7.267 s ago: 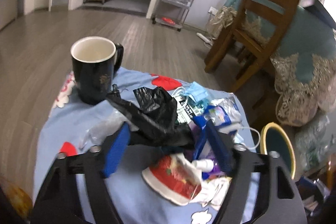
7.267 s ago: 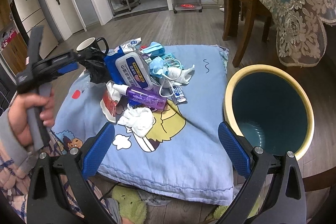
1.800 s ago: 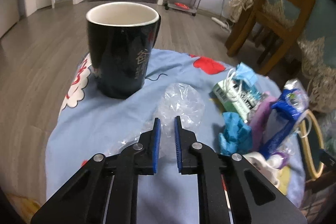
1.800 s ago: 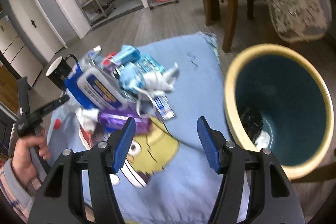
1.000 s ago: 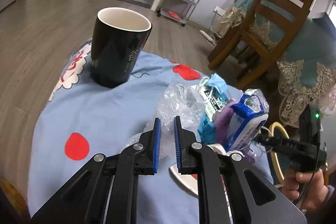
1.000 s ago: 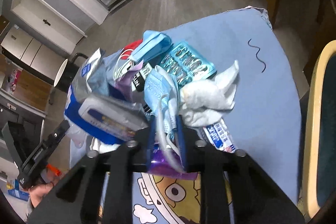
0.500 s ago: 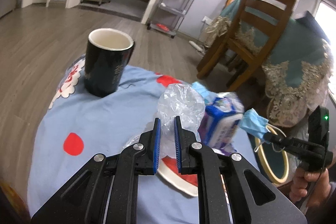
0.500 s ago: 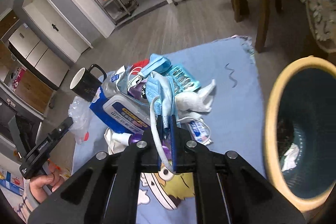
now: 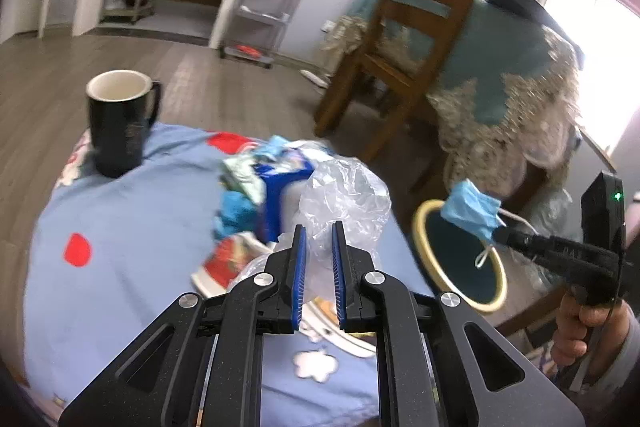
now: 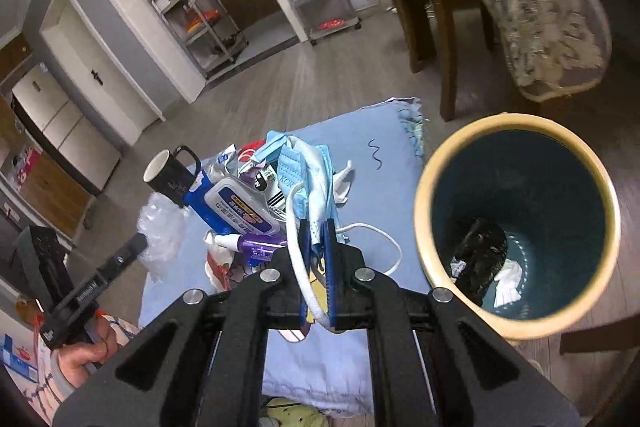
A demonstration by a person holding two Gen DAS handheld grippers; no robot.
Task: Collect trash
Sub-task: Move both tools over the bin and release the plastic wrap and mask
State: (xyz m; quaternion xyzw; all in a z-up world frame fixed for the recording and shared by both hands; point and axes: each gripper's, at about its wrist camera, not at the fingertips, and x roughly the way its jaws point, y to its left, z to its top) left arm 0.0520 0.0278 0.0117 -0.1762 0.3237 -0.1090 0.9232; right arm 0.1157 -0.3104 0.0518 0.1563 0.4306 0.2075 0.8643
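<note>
Clear crinkled plastic, a thin bag [image 9: 345, 201], is pinched between the blue pads of the left gripper [image 9: 318, 259], whose jaws stand narrow with the bag bulging up and forward past the fingertips. Below and beyond that gripper lies a light blue cloth [image 9: 132, 211] with red spots. A black mug [image 9: 118, 127] with a white inside stands upright on it, ahead and to the left. Straight ahead of the pads sits a heap of rubbish [image 9: 260, 195]: a blue wipes packet, scraps of blue and green, and a red and white paper cup lying low on the near side.

Ahead and to the right of the left gripper, the right gripper [image 10: 318, 247] holds a blue face mask [image 9: 472, 209] over the rim of a bin [image 9: 424, 223] with a cream edge and dark teal inside. In the right wrist view the jaws are nearly closed on the mask [image 10: 310, 187], its white ear loops trailing out at both sides. The bin [image 10: 516, 327] lies just right of that gripper, with a black bag and white tissue at its bottom. Forward and left are the wipes packet [image 10: 236, 211] and a purple bottle [image 10: 260, 245]. A wooden chair [image 9: 412, 43] stands beyond the cloth.
</note>
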